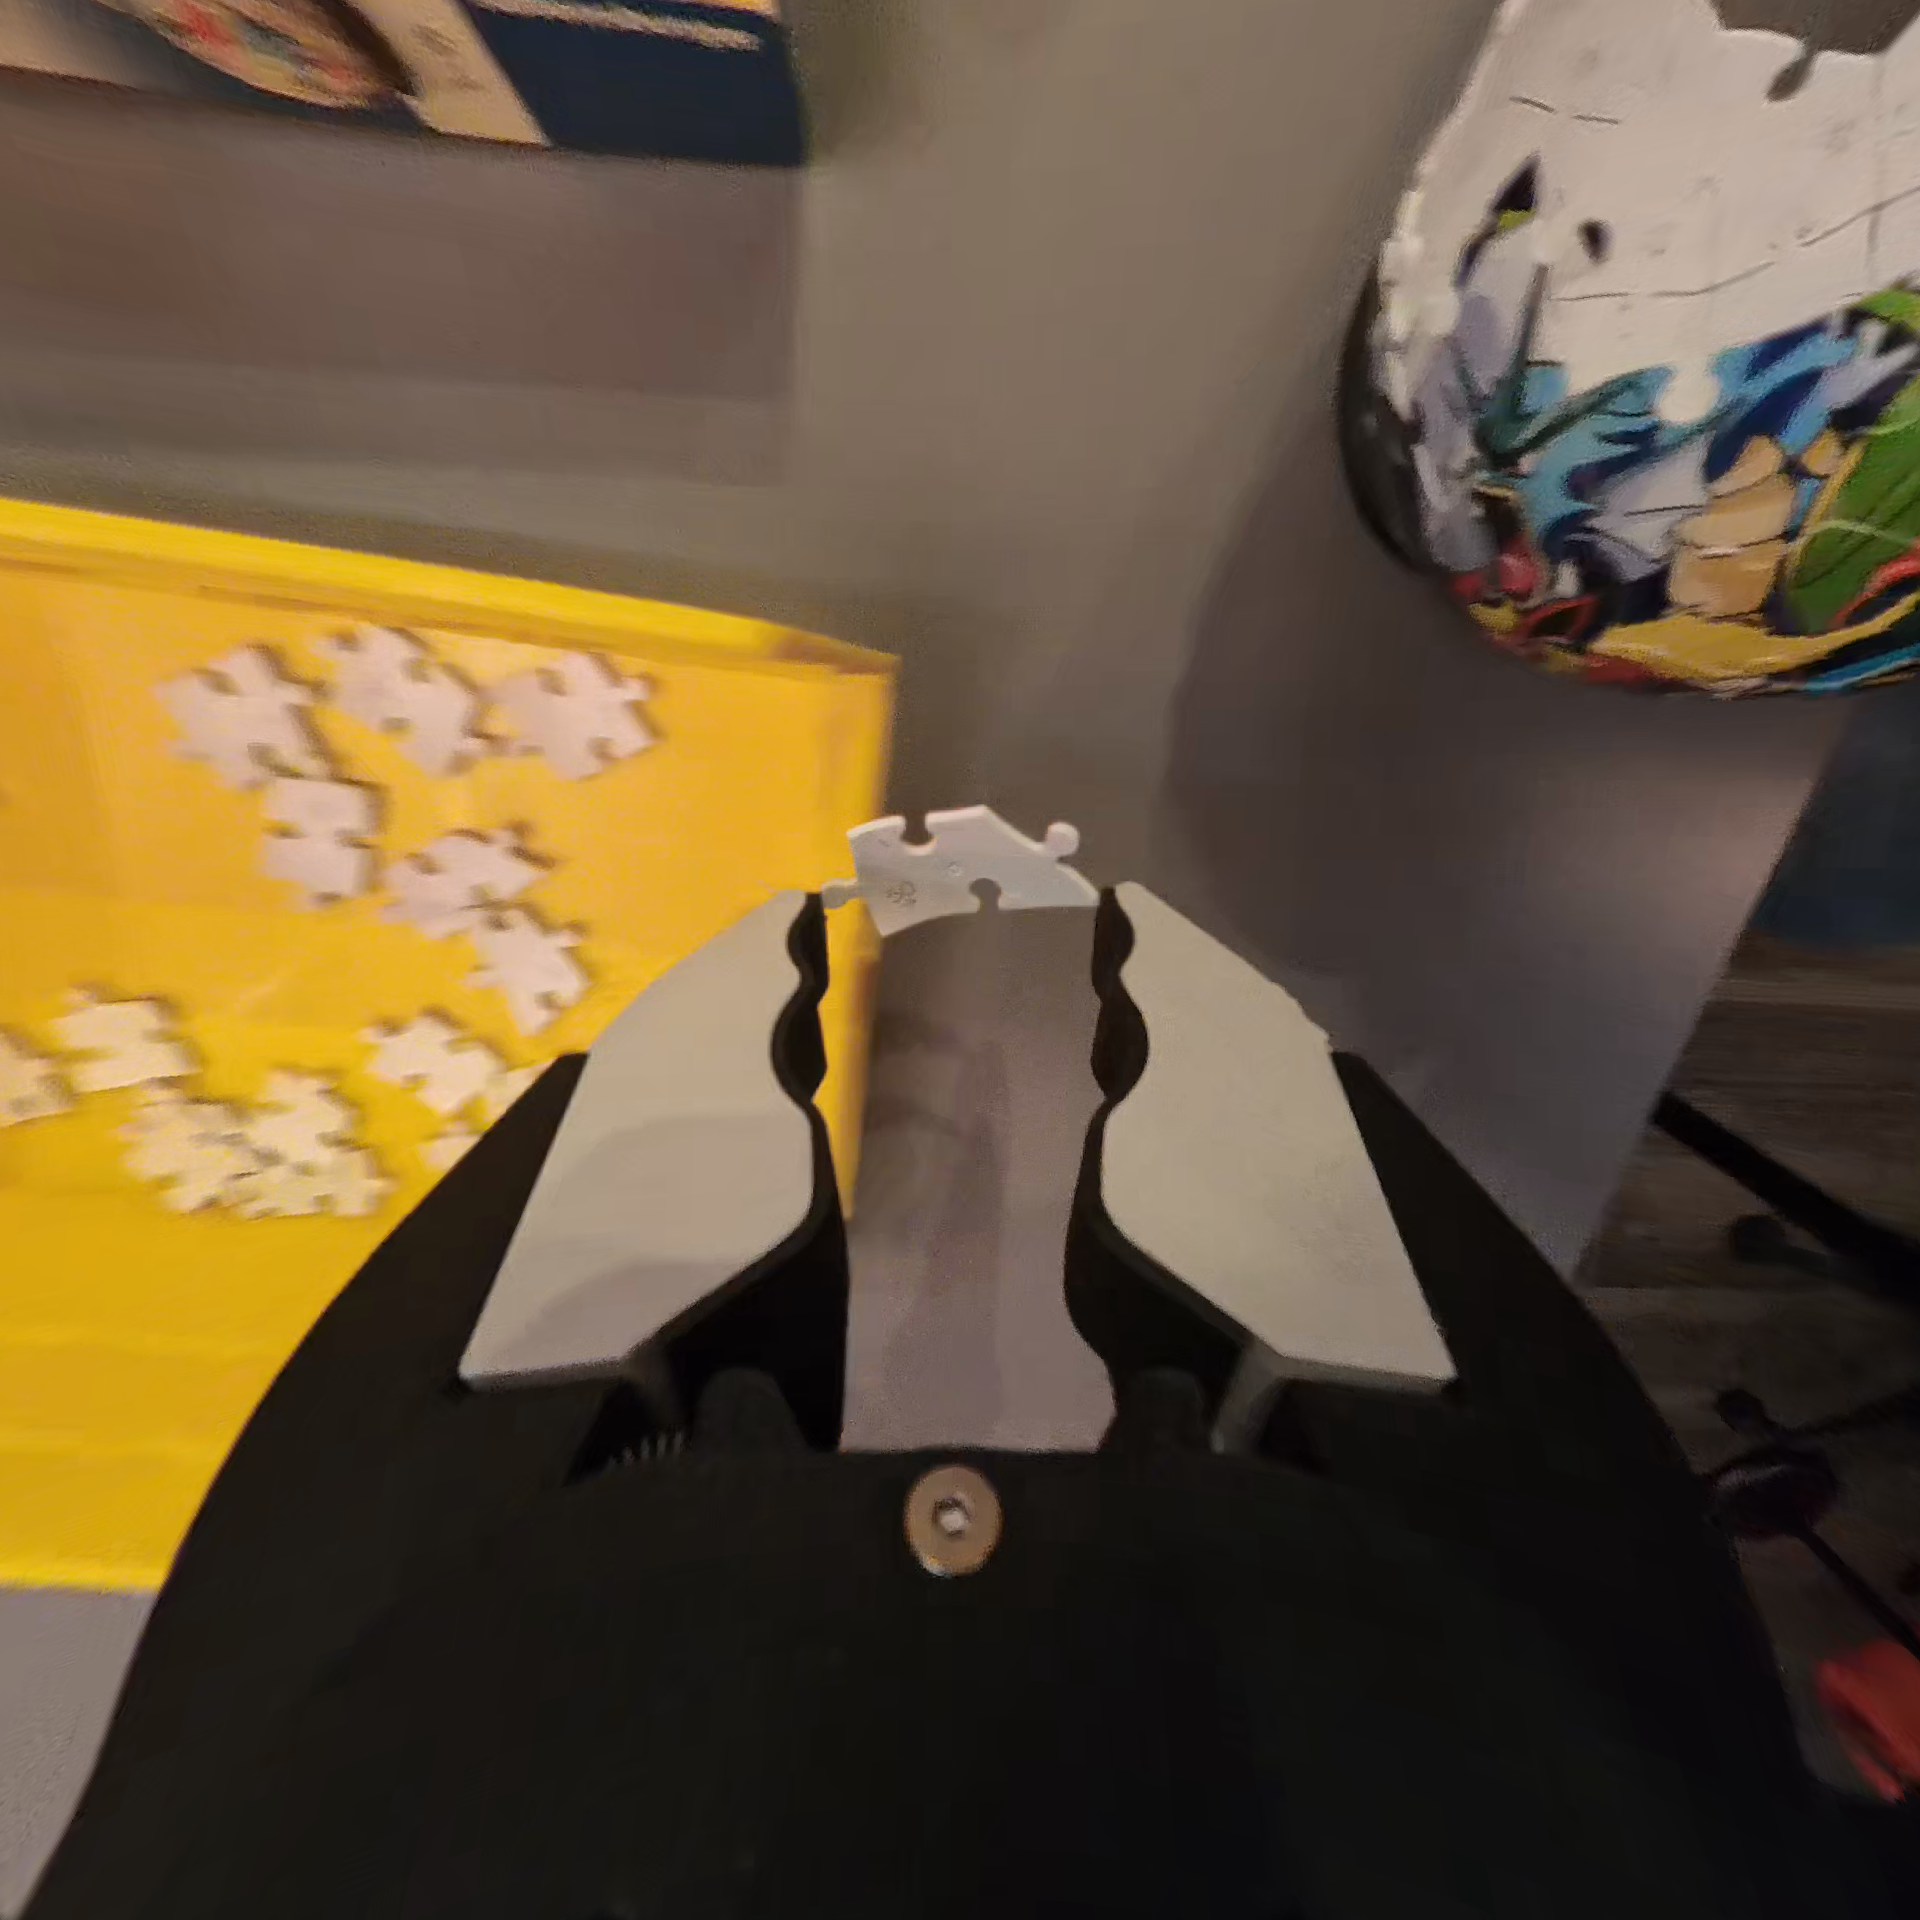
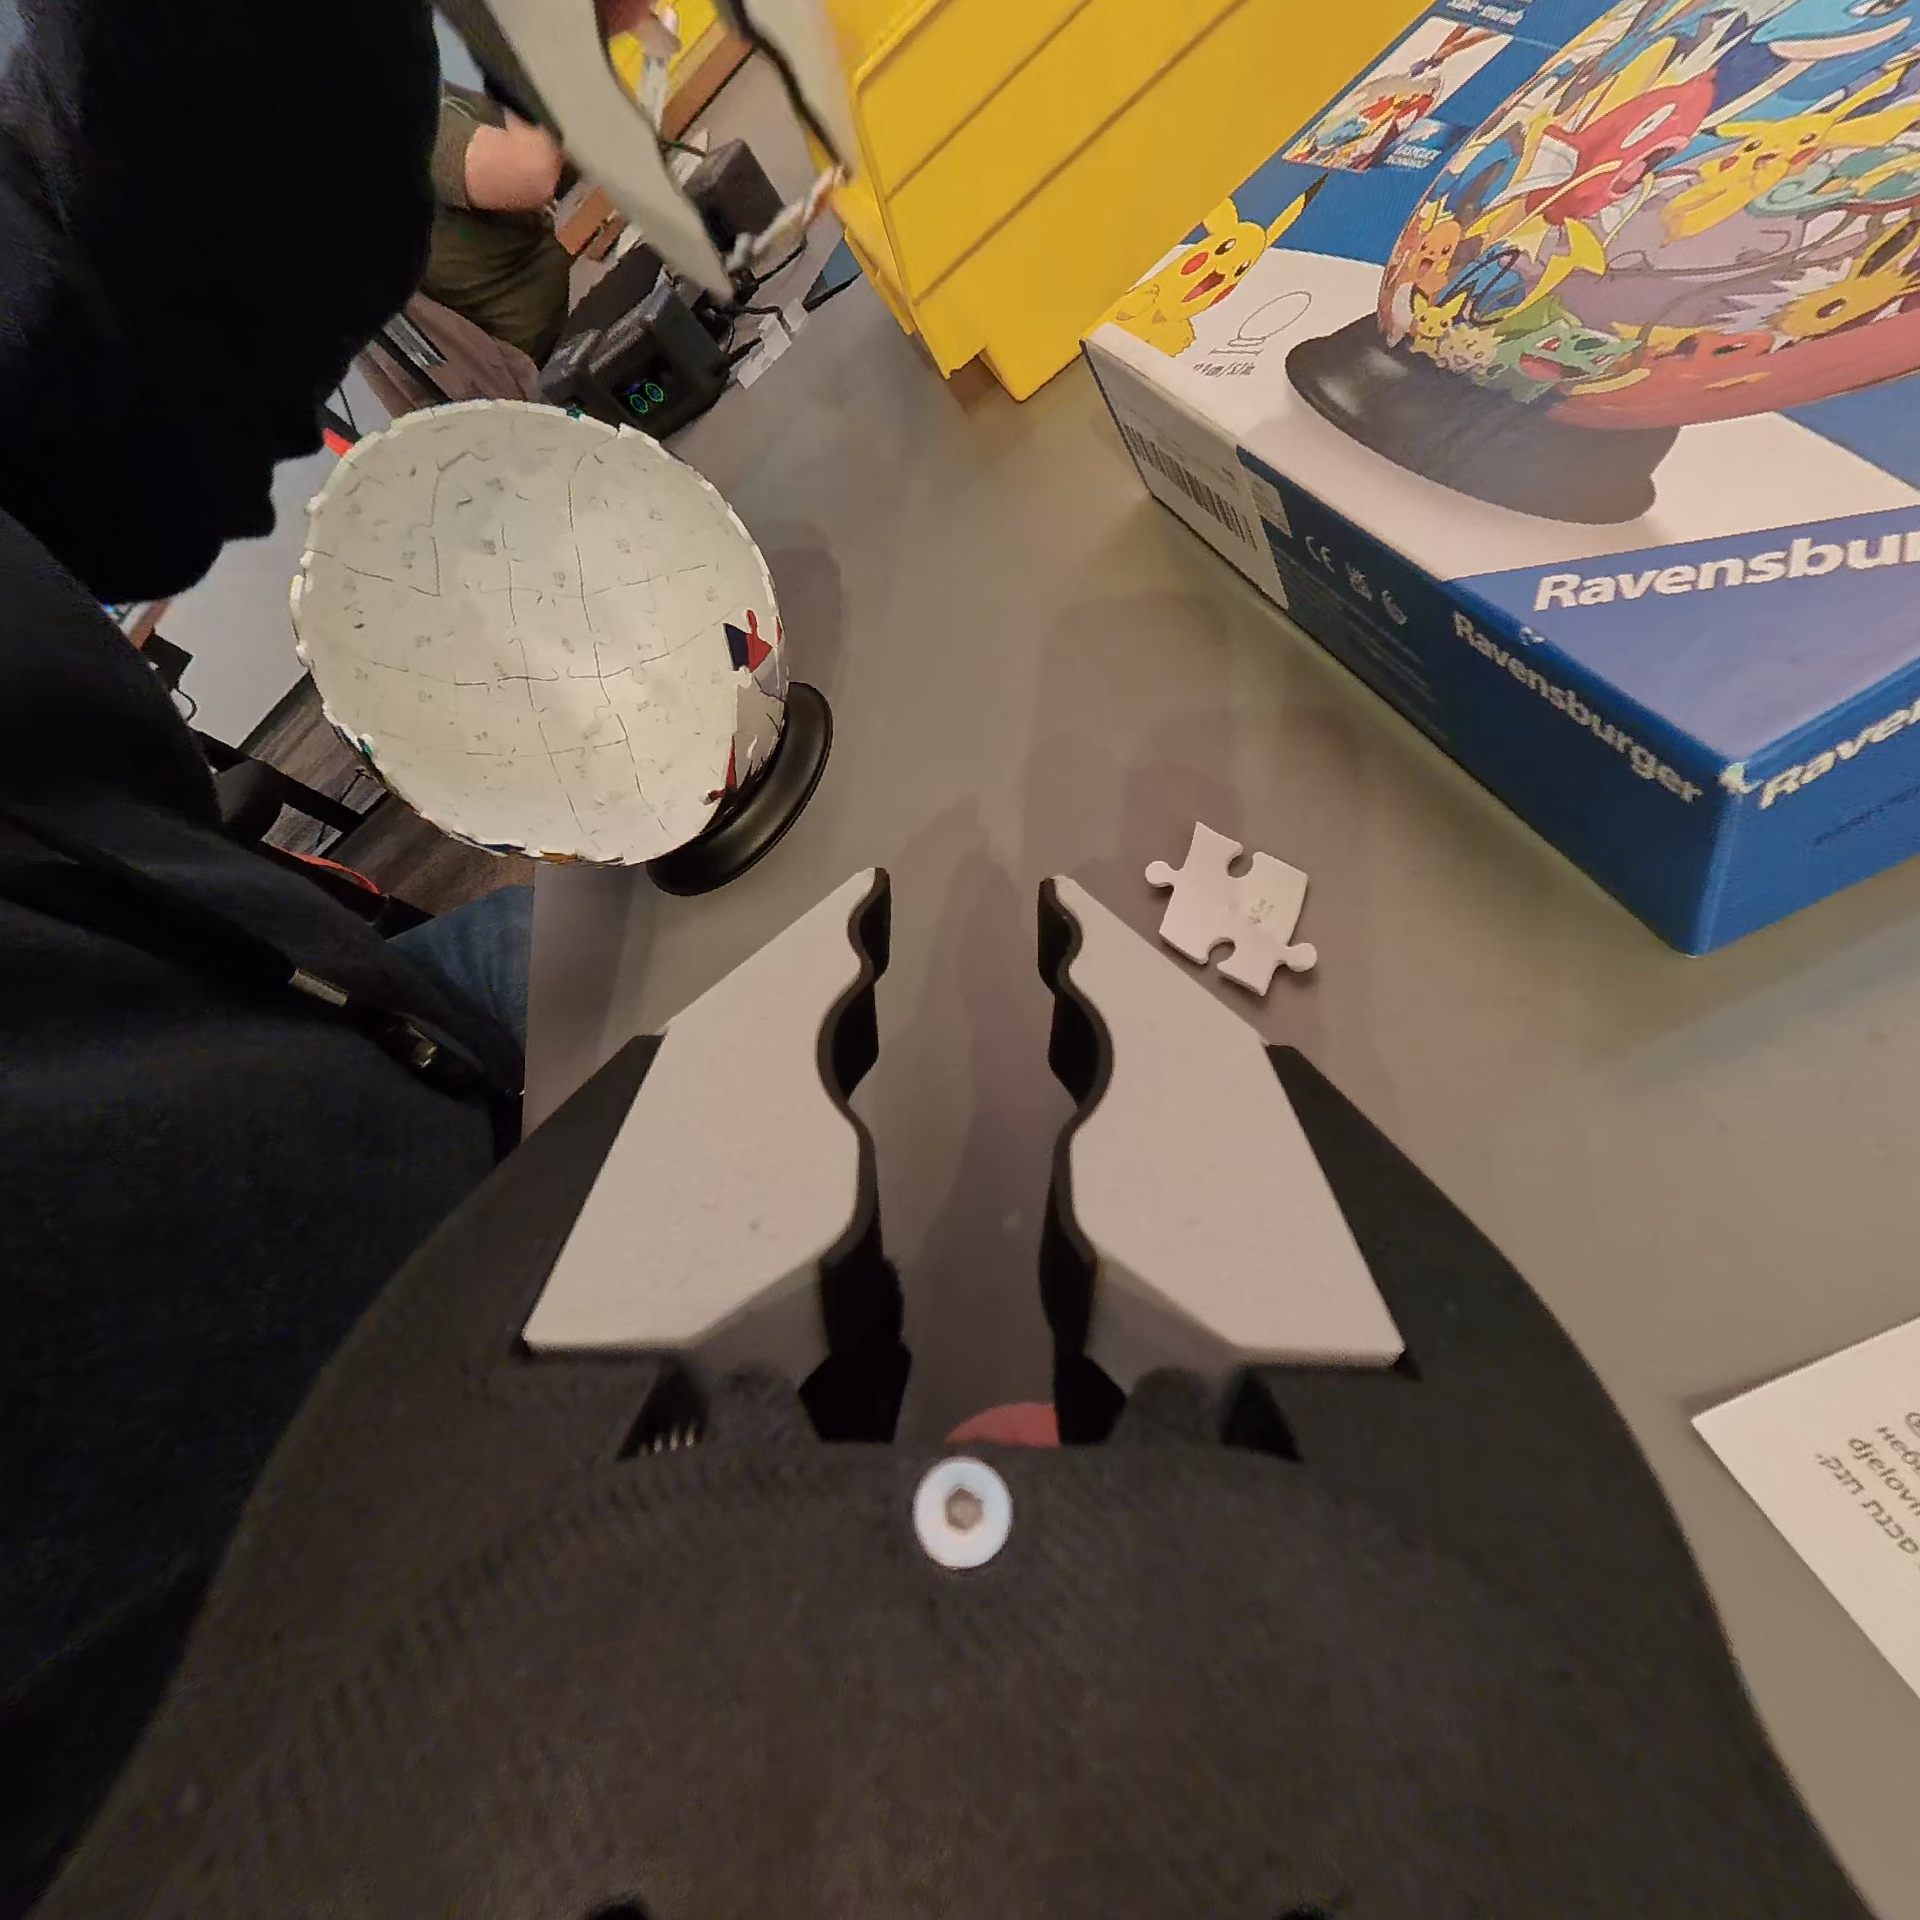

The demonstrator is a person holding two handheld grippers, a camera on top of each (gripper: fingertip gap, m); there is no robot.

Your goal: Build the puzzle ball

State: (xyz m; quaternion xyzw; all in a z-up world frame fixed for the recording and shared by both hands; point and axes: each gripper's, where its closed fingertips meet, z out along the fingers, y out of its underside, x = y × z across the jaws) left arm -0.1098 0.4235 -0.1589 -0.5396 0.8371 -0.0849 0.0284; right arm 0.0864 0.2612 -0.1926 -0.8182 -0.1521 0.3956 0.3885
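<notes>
Your left tool [image 1: 961, 899] pinches a white puzzle piece [image 1: 961, 871] between its fingertips, blank side up, held above the grey worktop [image 1: 1039, 468]. To its left sits a yellow tray [image 1: 727, 665] with a scatter of loose white pieces [image 1: 416, 862] lying face down; that part of the left wrist view is blurred. The half-built puzzle ball [image 1: 1683, 416] is up to the right, its open white inside and coloured outer shell both showing.

Your right tool [image 2: 964, 883] holds nothing, its jaws parted above the worktop [image 2: 1039, 675]. A single piece [image 2: 1236, 906] lies face down just beside its right fingertip. The puzzle ball [image 2: 520, 634] rests tilted on a black stand [image 2: 769, 790] to the left, near the worktop's edge. The blue puzzle box [image 2: 1558, 644] lies to the right, with yellow trays [image 2: 997, 208] stacked behind it and a white sheet [image 2: 1829, 1475] at the right edge.
</notes>
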